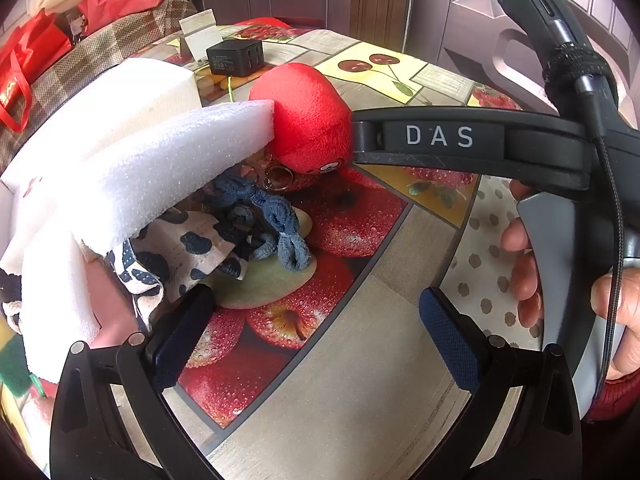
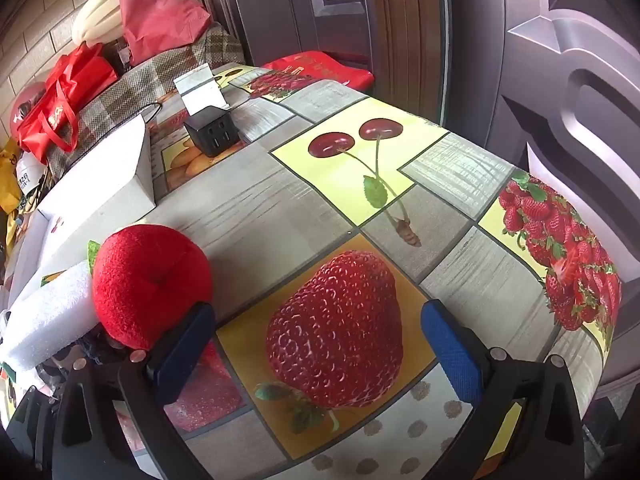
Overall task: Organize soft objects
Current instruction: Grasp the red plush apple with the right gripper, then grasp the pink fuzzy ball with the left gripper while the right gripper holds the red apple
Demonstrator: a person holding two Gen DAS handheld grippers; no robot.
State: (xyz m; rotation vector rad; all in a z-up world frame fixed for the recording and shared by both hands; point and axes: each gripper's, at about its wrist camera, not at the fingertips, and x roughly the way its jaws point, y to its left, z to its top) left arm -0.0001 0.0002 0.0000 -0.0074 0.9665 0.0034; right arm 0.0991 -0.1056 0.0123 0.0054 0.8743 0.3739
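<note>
A red plush ball (image 1: pixel 306 118) with a key ring lies on the fruit-print tablecloth (image 1: pixel 360 344). Beside it are a white foam piece (image 1: pixel 160 176), a dark blue knitted cloth (image 1: pixel 260 220) and a spotted cloth (image 1: pixel 176 248), heaped at the left. My left gripper (image 1: pixel 316 336) is open and empty, just right of the heap. My right gripper (image 2: pixel 318 344) is open and empty above the table; its left finger (image 2: pixel 184 344) is next to the red plush (image 2: pixel 148 284). The right gripper's body (image 1: pixel 460 140) crosses the left wrist view beside the plush.
A white box (image 2: pixel 104 184) stands at the left. A black charger cube (image 2: pixel 212 130) and a white card holder (image 2: pixel 202 90) are at the back. Red bags (image 2: pixel 64 100) lie on a plaid seat beyond. The table edge curves at the right by a door (image 2: pixel 560 80).
</note>
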